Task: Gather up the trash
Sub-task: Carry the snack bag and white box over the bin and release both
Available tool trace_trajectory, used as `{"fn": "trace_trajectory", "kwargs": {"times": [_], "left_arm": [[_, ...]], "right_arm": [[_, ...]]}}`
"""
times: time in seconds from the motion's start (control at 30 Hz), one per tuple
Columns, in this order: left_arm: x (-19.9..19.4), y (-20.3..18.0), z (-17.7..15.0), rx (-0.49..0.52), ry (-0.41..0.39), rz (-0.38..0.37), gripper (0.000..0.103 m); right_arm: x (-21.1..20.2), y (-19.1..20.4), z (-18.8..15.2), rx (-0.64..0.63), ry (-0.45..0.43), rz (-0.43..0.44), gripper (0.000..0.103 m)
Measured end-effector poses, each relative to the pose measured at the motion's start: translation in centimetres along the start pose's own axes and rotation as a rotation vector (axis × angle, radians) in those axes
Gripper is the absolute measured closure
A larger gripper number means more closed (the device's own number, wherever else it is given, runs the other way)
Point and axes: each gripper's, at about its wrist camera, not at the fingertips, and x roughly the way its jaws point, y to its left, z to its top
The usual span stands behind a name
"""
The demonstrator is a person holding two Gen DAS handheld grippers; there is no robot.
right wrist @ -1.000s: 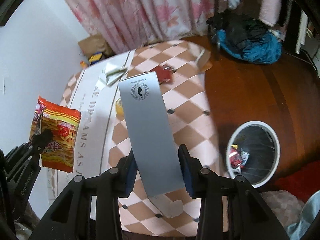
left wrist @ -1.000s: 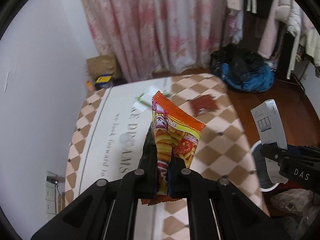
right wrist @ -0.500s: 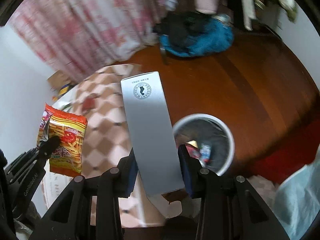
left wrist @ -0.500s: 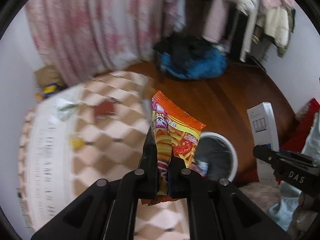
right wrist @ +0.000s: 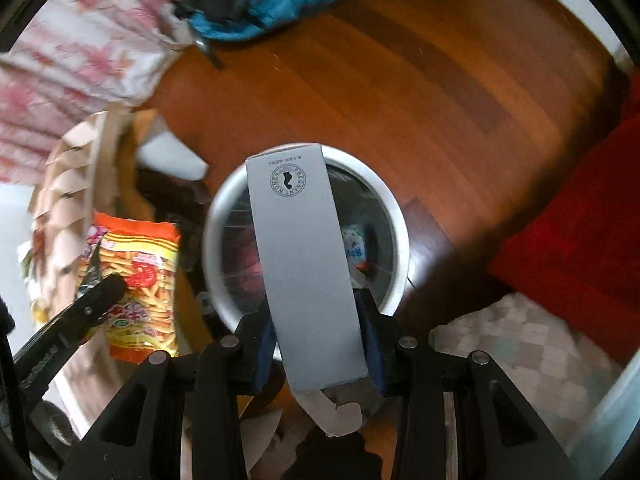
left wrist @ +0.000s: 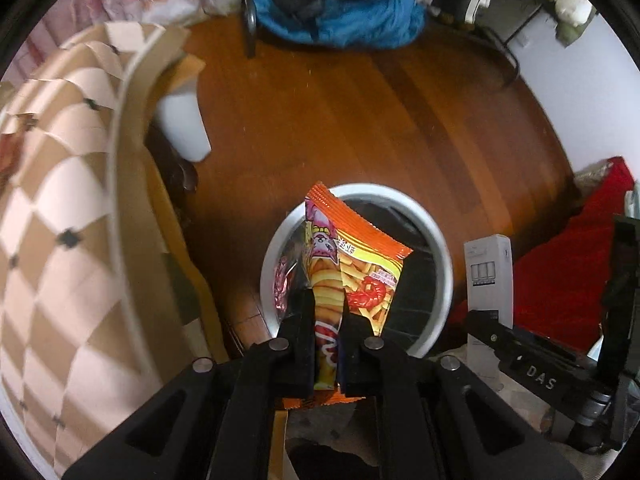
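My left gripper is shut on an orange snack bag and holds it upright above the white-rimmed trash bin on the wooden floor. My right gripper is shut on a tall grey carton box and holds it over the same bin, which has wrappers inside. The snack bag shows at the left in the right wrist view. The box shows at the right in the left wrist view.
The table with the checkered cloth lies to the left, its edge close to the bin. A red fabric lies right of the bin. A blue and black pile of clothes sits far across the wooden floor.
Both grippers swung from over the table to right and down. The bin now sits directly under the snack bag and the box. Both grips are unchanged.
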Motion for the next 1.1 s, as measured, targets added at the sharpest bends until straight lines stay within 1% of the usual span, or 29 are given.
{"fn": "trace_trajectory", "kwargs": {"times": [0.1, 0.17, 0.3, 0.33, 0.37, 0.4, 0.43, 0.47, 0.5, 0.53, 0.57, 0.6, 0.63, 0.67, 0.7, 0.73, 0.77, 0.8, 0.93, 1.0, 1.1], "left_arm": [[2.3, -0.1, 0.6, 0.009, 0.034, 0.005, 0.097], [3.0, -0.1, 0.6, 0.012, 0.048, 0.007, 0.097], [3.9, 0.0, 0.7, -0.002, 0.073, 0.012, 0.094], [4.1, 0.0, 0.8, 0.000, 0.076, 0.023, 0.093], [4.0, 0.0, 0.7, 0.005, 0.073, 0.029, 0.085], [3.8, 0.0, 0.6, 0.006, 0.069, 0.037, 0.063], [3.7, 0.0, 0.5, 0.005, 0.065, 0.051, 0.045], [3.6, 0.2, 0.4, 0.004, 0.060, 0.054, 0.011], [3.3, 0.3, 0.3, 0.004, 0.053, 0.058, 0.002], [3.1, 0.3, 0.2, 0.005, 0.051, 0.073, 0.002], [2.9, 0.4, 0.2, 0.006, 0.050, 0.080, 0.002], [2.6, 0.4, 0.1, 0.008, 0.048, 0.085, 0.002], [2.3, 0.4, -0.1, 0.010, 0.044, 0.094, 0.002], [1.9, 0.3, -0.2, 0.014, 0.037, 0.099, 0.002], [1.7, 0.3, -0.2, 0.018, 0.032, 0.103, 0.002], [1.3, 0.3, -0.3, 0.022, 0.026, 0.111, 0.002], [1.0, 0.2, -0.3, 0.027, 0.018, 0.116, 0.002], [0.6, 0.1, -0.4, 0.033, 0.012, 0.121, 0.002], [-1.3, -0.3, -0.6, 0.055, -0.030, 0.160, 0.002], [-2.4, -0.5, -0.9, 0.061, -0.050, 0.165, 0.002], [-3.9, -0.9, -1.3, 0.072, -0.078, 0.171, 0.002]], "right_arm": [[3.4, -1.0, 0.8, 0.024, 0.040, -0.010, 0.063], [5.1, -1.0, 1.3, 0.023, 0.054, -0.023, 0.063], [7.1, -1.1, 1.9, 0.020, 0.066, -0.043, 0.063], [7.6, -1.1, 2.0, 0.020, 0.070, -0.052, 0.063], [8.0, -1.2, 2.1, 0.023, 0.074, -0.057, 0.063], [8.1, -1.2, 2.2, 0.023, 0.074, -0.061, 0.062], [8.1, -1.3, 2.3, 0.022, 0.075, -0.063, 0.062], [8.2, -1.4, 2.3, 0.018, 0.077, -0.063, 0.062], [8.2, -1.2, 2.3, 0.017, 0.075, -0.066, 0.056], [8.1, -1.2, 2.3, 0.014, 0.072, -0.070, 0.051], [7.9, -1.3, 2.3, 0.012, 0.068, -0.076, 0.041], [7.5, -1.3, 2.2, 0.010, 0.062, -0.083, 0.033], [7.1, -1.3, 2.1, 0.004, 0.054, -0.094, 0.030], [6.6, -1.1, 2.0, -0.001, 0.048, -0.102, 0.024], [6.1, -1.0, 1.9, -0.007, 0.044, -0.108, 0.016], [5.7, -1.0, 1.8, -0.011, 0.040, -0.114, 0.010], [5.2, -1.0, 1.7, -0.012, 0.036, -0.128, 0.001], [4.8, -1.0, 1.7, -0.012, 0.033, -0.139, 0.000], [2.4, -0.7, 1.0, -0.048, 0.006, -0.217, 0.000], [1.1, -0.5, 0.5, -0.056, -0.006, -0.243, 0.000], [-0.9, -0.4, -0.1, -0.072, -0.029, -0.258, 0.000]]}}
